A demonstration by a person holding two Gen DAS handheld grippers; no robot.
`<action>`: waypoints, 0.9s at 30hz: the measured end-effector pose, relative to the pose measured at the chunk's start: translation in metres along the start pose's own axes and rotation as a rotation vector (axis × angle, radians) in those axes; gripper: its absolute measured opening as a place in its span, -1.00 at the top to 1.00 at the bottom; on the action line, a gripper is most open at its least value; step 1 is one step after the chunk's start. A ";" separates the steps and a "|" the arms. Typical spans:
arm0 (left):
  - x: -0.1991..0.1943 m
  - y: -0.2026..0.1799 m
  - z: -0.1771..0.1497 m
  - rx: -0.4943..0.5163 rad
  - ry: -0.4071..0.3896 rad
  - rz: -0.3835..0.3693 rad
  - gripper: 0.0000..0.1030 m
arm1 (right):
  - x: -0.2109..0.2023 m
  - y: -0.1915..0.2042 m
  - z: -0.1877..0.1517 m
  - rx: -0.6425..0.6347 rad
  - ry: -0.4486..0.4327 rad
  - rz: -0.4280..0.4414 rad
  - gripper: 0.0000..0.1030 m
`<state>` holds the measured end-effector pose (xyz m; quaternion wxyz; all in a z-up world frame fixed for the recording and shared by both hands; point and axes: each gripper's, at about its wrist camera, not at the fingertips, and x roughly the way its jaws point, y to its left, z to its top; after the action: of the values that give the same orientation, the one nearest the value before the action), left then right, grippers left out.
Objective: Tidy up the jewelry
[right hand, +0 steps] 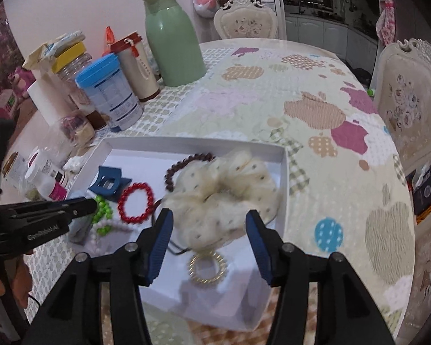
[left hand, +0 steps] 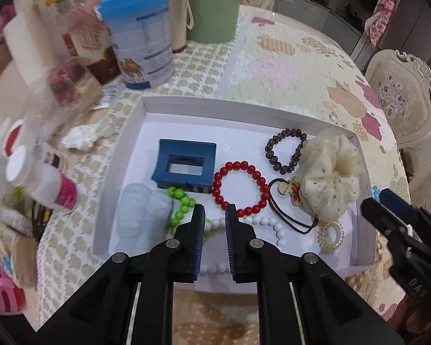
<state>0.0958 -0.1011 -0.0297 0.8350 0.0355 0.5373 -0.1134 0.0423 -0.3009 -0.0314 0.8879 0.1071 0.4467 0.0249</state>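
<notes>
Jaws of the left gripper point(left hand: 214, 211) stand narrowly apart with nothing held, above a white bead string point(left hand: 268, 224) at the near side of the white tray point(left hand: 215, 104) on the bench. Right gripper point(right hand: 209, 215) jaws stand wide and empty, near the cream scrunchie point(right hand: 224, 189). Red bracelet point(left hand: 240, 185) lies mid-tray, blue hair claw point(left hand: 184, 165) to its left, brown bracelet point(left hand: 287, 151) at the far right.
</notes>
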 end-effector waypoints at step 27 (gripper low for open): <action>-0.094 -0.004 -0.049 0.009 -0.204 0.071 0.73 | -0.076 0.054 -0.020 -0.058 -0.116 -0.016 -0.19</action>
<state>0.0144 -0.0823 0.0351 0.8887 0.0468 0.4472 -0.0891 -0.0165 -0.2551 0.0283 0.9153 0.0790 0.3942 0.0246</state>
